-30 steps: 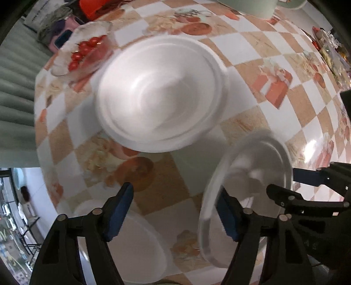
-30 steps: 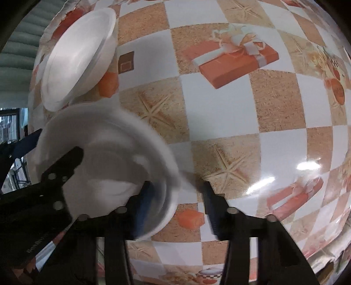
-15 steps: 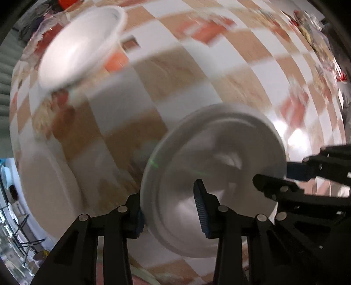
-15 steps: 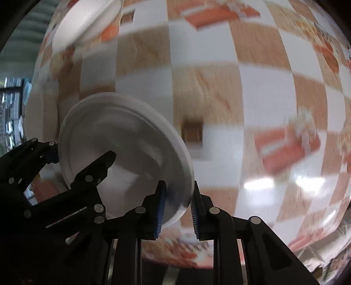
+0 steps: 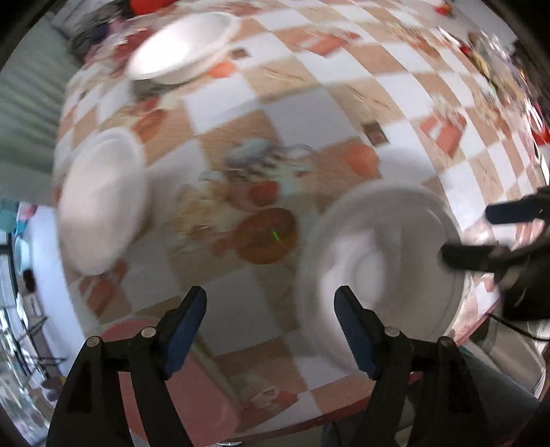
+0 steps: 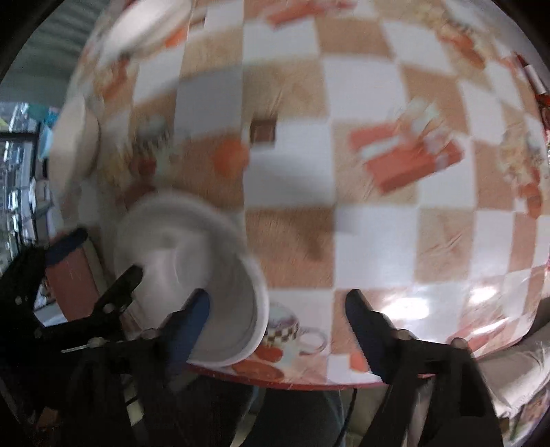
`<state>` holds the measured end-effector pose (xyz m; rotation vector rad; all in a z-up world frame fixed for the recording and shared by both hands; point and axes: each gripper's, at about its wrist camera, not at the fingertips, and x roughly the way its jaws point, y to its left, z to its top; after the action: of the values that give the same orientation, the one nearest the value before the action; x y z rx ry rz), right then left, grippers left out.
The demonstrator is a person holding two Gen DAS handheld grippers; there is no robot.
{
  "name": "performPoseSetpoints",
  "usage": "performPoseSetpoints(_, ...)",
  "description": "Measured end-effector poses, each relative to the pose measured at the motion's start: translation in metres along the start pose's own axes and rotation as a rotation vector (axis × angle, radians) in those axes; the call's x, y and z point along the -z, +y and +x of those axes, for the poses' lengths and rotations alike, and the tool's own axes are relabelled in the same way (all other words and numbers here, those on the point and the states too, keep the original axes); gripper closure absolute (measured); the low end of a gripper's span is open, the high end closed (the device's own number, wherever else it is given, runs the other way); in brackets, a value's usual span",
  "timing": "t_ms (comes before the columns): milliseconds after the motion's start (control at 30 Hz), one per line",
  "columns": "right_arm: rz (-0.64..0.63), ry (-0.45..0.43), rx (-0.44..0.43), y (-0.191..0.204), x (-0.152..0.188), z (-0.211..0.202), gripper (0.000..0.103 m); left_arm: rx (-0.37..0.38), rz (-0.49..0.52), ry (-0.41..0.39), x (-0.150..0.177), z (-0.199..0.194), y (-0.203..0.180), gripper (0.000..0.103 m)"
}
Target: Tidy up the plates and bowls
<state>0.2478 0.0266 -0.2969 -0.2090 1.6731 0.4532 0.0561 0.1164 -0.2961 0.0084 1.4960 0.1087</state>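
Note:
A white foam plate (image 5: 381, 261) lies near the table's front edge, and also shows in the right wrist view (image 6: 192, 275). My left gripper (image 5: 271, 326) is open and empty, with the plate by its right finger. My right gripper (image 6: 275, 319) is open and empty, with the plate by its left finger. A second white plate (image 5: 103, 206) lies at the left. A white bowl on a plate (image 5: 182, 48) sits at the far left; it shows blurred in the right wrist view (image 6: 147, 24).
The checked orange and white tablecloth (image 6: 343, 137) covers the table. Its red front edge (image 6: 292, 378) is close below both grippers. Cluttered items (image 5: 498, 68) stand at the far right. A pink stool (image 5: 192, 388) is below the edge.
Both grippers have opened and let go of the white plate, which now lies on the table near the front edge. Both grippers have pulled back towards the edge.

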Motion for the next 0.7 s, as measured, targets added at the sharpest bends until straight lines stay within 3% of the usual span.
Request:
performPoseSetpoints(133,-0.001,-0.053,0.029,-0.003,-0.019,-0.024,0.021,-0.012,-0.117,-0.05,-0.006,-0.026,0.036,0.023)
performPoseSetpoints(200,-0.022,-0.072,0.042,0.011,-0.003,-0.035,0.02,-0.02,-0.194,-0.068,-0.011,-0.035,0.066,0.023)
performPoseSetpoints(400,-0.118,-0.097,0.026,0.069,-0.047,-0.045,0.02,-0.069,-0.382,-0.08,-0.022,-0.046,0.137,0.023)
performPoseSetpoints(700,-0.196,-0.05,-0.018,0.166,-0.087,-0.017,0.021,-0.144,-0.48,-0.008,-0.033,-0.016,0.194,0.023)
